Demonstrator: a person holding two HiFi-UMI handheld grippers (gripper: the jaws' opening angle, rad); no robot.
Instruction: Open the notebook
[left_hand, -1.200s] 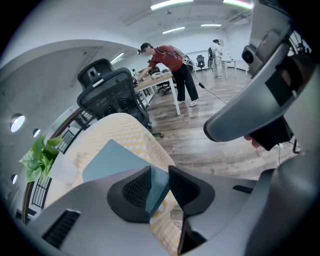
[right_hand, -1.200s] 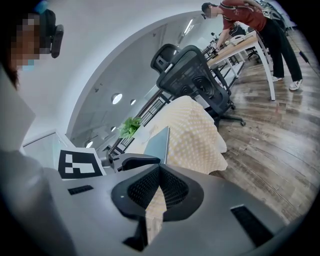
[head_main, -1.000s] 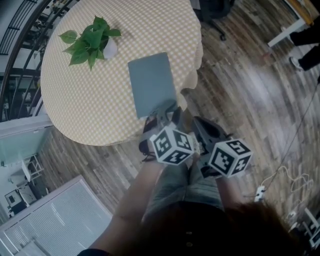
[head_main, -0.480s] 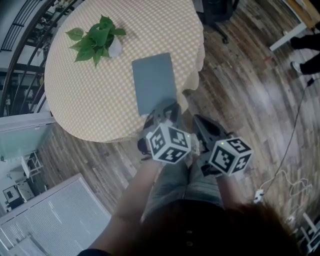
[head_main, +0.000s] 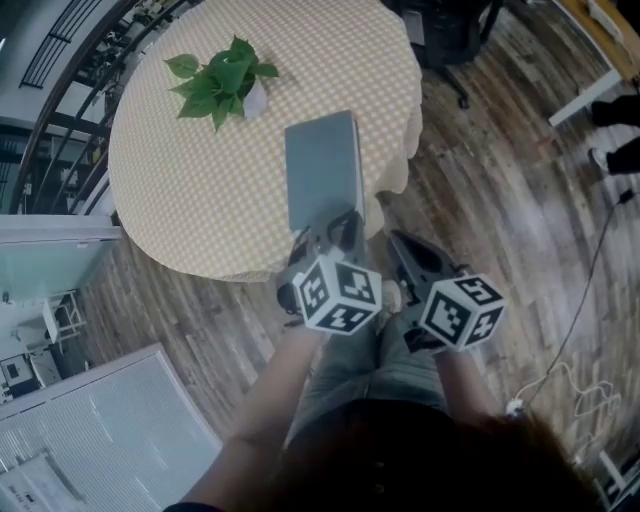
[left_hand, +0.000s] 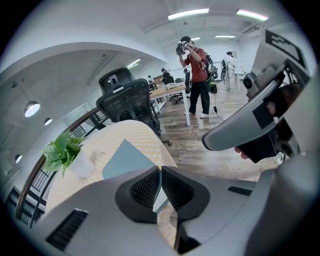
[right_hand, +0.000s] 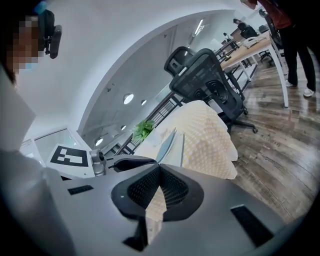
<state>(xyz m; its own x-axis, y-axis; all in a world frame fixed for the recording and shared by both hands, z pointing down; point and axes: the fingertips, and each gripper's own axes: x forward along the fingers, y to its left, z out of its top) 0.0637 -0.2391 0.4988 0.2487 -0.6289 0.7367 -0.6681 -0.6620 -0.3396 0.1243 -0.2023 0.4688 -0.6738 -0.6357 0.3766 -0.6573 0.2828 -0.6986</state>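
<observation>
The left hand-held gripper (left_hand: 160, 175) points steeply down, its jaws closing on the near edge of the notebook (head_main: 322, 170). Just beside it, the right hand-held gripper (right_hand: 159, 172) is closed and empty.

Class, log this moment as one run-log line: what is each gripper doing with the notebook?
left gripper: jaws closing on notebook cover, near edge raised | right gripper: shut, empty | state: partly open, on table

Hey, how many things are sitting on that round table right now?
2. The notebook lies by the near edge of the table, cover partly lifted; the potted plant stands beyond it, to the left. Part of that edge is hidden, so something small may be missed.
</observation>
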